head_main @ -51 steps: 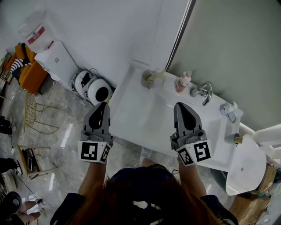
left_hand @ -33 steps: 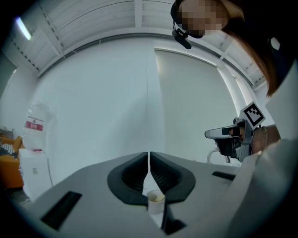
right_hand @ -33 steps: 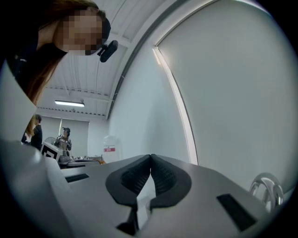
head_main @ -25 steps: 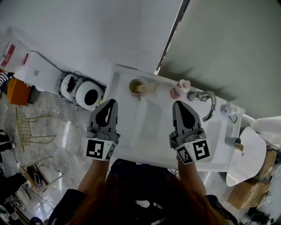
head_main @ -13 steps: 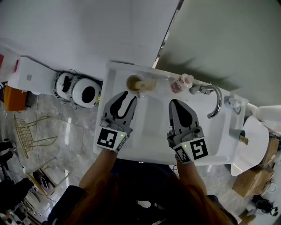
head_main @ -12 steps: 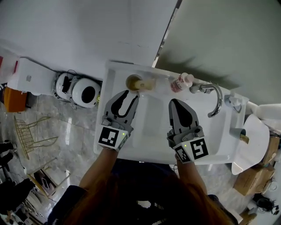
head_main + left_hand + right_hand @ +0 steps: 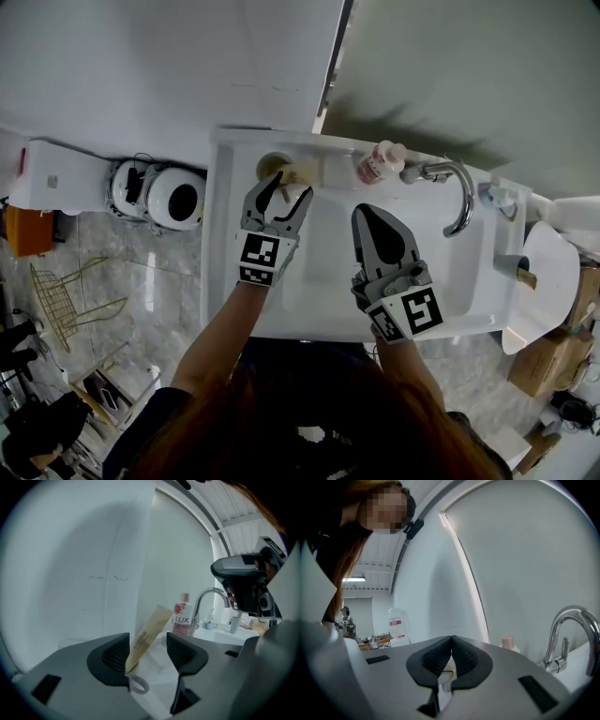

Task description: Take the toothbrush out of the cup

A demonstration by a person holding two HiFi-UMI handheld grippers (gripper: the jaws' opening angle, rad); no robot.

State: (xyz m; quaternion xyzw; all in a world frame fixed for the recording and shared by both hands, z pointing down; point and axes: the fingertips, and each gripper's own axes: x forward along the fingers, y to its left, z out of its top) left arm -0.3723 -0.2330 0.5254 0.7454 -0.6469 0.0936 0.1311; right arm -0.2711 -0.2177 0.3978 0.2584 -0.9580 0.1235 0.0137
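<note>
Left tool is released, jaws spread wide. They have just been opening: clenched a second ago, half open half a second ago, fully apart now. Nothing is clamped. In the left gripper view the toothbrush, in its tan paper sleeve, shows through the gap, nearer the left-hand pad with its lower end hidden behind that pad. I can't tell whether it touches. Toothbrush is not out: it leans in the cup at the back-left corner of the sink, top tilted toward the tap. Since the earlier frames the left tool has gone from the front-left edge of the sink up to the cup, and in the head view its tips now sit right at the cup rim. Right tool is clenched on nothing, pads pressed together in its own view. It's over the middle of the basin, much where it was, well apart from the cup. Further out, a pink soap bottle stands just beside the chrome faucet on the back ledge. Two white round machines sit on the floor left of the sink.
</note>
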